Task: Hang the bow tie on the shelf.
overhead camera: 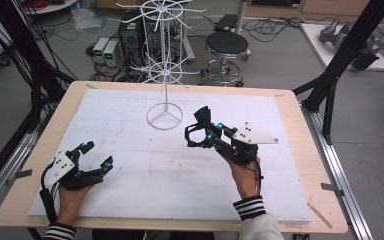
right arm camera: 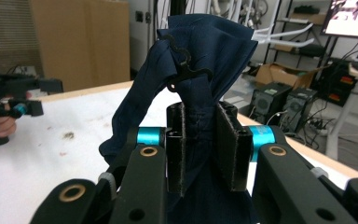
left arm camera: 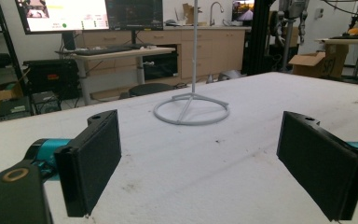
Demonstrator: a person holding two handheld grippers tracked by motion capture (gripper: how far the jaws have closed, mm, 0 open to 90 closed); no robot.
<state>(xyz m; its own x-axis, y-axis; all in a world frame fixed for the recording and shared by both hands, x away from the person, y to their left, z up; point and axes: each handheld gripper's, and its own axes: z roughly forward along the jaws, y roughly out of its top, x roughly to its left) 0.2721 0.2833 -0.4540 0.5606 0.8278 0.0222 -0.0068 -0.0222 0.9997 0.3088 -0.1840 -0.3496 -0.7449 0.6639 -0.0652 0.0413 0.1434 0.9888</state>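
Note:
A dark navy cloth (right arm camera: 200, 51) with a small black hook (right arm camera: 185, 70) at its top is clamped between the pads of my right gripper (right arm camera: 200, 149). In the high view the right gripper (overhead camera: 208, 131) holds the cloth (overhead camera: 202, 116) just right of the white rack's ring base (overhead camera: 165, 118). The white wire display rack (overhead camera: 163, 70) stands at the back middle of the board, its hook arms bare. My left gripper (overhead camera: 97, 153) rests low at the front left, jaws wide apart with nothing between them. In its own view the left gripper (left arm camera: 205, 163) faces the rack base (left arm camera: 191, 110).
A white foam board (overhead camera: 130, 175) covers the wooden table (overhead camera: 300, 120). Behind the table stand a black stool (overhead camera: 226, 45), computer boxes (overhead camera: 109, 51) and cables on the floor. Black frame posts (overhead camera: 347, 45) rise at the right.

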